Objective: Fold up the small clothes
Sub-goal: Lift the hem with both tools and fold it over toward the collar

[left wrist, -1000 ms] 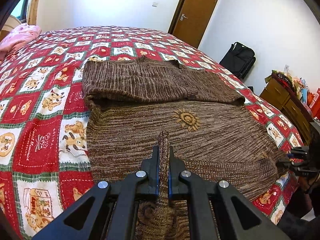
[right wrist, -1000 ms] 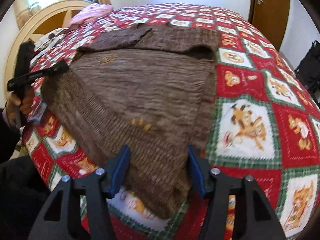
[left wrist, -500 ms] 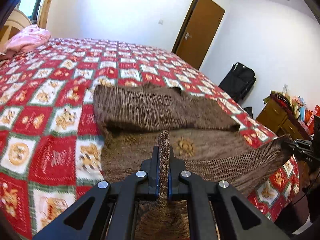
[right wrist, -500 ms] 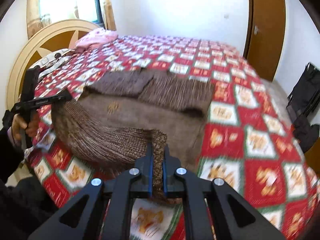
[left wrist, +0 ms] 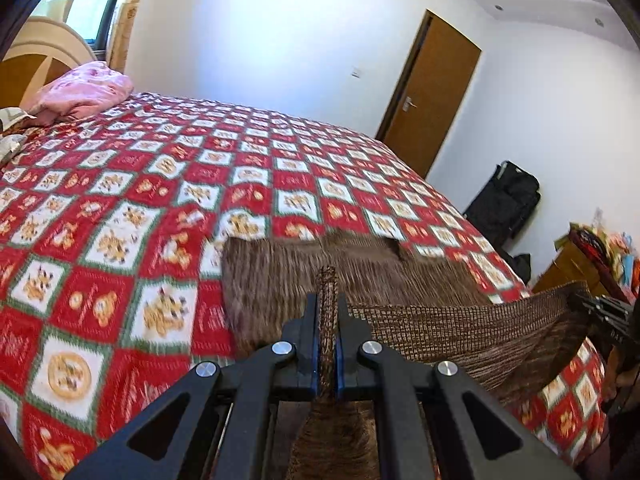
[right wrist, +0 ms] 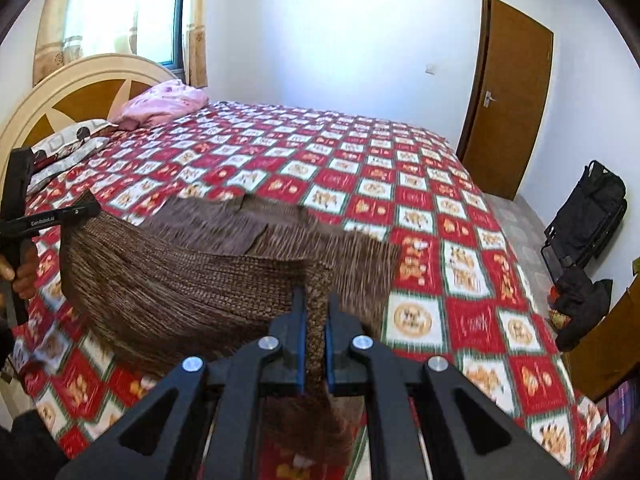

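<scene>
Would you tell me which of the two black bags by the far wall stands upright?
The larger black bag, nearer the door, stands upright against the wall; the smaller black bag slumps on the floor beside the wooden cabinet.

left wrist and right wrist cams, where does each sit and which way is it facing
Left wrist: rides the left gripper, looking along shut fingers across the bed toward the door; the right gripper shows at far right.
Right wrist: rides the right gripper, facing the headboard and window; the left gripper and the person's hand show at left.
Shared: the brown sweater hem lifted between both grippers, bedspread, pink pillow, door.
</scene>
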Available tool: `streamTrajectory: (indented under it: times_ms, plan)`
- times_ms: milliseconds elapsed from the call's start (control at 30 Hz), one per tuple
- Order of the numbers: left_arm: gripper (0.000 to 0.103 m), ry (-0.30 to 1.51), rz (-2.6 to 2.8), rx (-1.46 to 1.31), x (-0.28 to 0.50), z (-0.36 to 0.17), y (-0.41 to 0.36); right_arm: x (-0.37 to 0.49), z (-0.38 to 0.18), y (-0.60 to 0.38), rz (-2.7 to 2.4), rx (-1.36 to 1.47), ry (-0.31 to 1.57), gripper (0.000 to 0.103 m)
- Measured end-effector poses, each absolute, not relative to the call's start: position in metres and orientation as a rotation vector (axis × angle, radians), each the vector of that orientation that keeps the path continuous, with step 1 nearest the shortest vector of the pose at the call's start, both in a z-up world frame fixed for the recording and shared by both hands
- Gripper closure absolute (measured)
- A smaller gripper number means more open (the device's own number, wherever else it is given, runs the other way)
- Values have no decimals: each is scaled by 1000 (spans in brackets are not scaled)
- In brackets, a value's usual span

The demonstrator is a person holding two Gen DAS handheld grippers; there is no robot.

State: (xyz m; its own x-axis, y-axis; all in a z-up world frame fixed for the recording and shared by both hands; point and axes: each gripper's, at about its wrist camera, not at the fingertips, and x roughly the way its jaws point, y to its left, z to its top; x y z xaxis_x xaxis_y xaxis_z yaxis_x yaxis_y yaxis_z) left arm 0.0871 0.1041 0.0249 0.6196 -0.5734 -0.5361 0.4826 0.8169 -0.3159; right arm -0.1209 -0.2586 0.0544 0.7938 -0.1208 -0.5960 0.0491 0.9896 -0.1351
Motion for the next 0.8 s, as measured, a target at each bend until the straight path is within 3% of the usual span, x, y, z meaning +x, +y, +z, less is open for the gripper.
streamTrajectory:
  times_ms: [800]
  plan:
    - [98,702,-446,-130,220,11,52,20,33,-307,-205,-134,641,94]
